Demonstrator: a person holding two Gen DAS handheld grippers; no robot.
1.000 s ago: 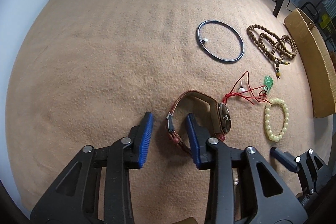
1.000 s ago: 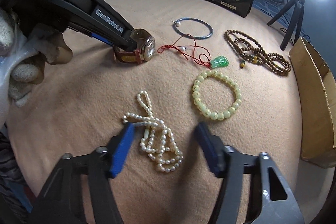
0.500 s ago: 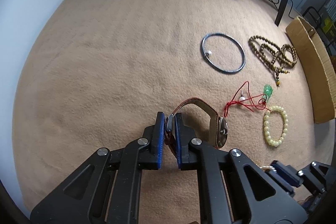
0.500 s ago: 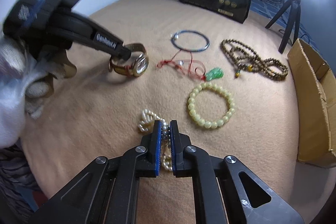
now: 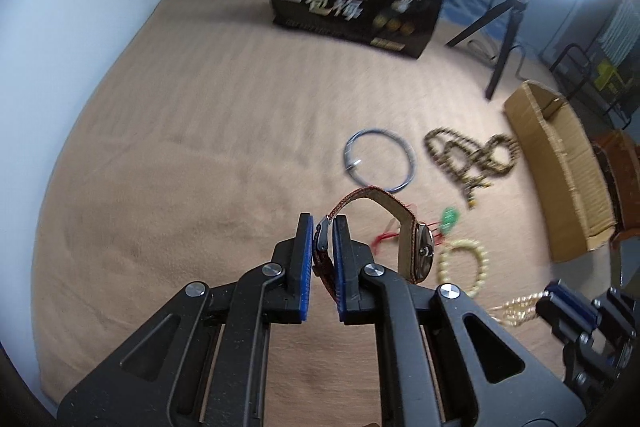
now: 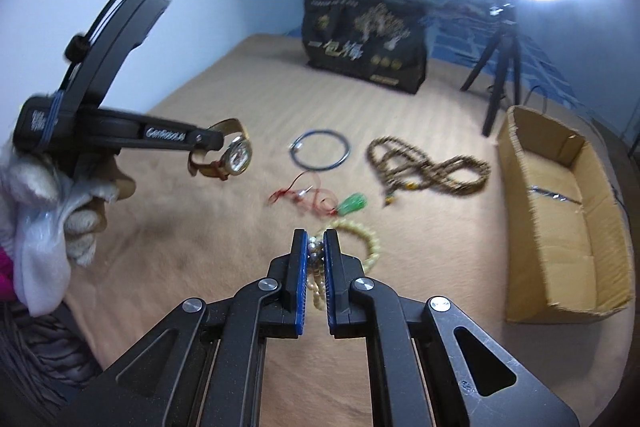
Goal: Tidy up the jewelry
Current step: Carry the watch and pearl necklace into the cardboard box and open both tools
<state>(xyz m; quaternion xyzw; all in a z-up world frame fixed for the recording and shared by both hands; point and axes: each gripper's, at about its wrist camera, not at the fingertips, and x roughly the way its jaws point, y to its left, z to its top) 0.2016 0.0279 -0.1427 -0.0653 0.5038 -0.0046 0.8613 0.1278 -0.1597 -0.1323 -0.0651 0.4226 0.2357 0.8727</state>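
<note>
Surface: tan blanket [image 6: 200, 227], empty cardboard box [image 6: 560, 227] beside.
Left tool [image 5: 322, 227]: clamped on watch [image 5: 420, 251].
Right tool [image 6: 316, 251]: clamped on pearl necklace [image 6: 316, 267].
Remaining: bangle [image 6: 320, 155], brown beads [image 6: 432, 171], red-cord pendant [image 6: 352, 205], yellow bracelet [image 6: 370, 243].

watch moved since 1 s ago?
Yes. The watch lay on the blanket near the red cord; now it hangs above the blanket, lifted clear, strap clamped in the left gripper.
</note>
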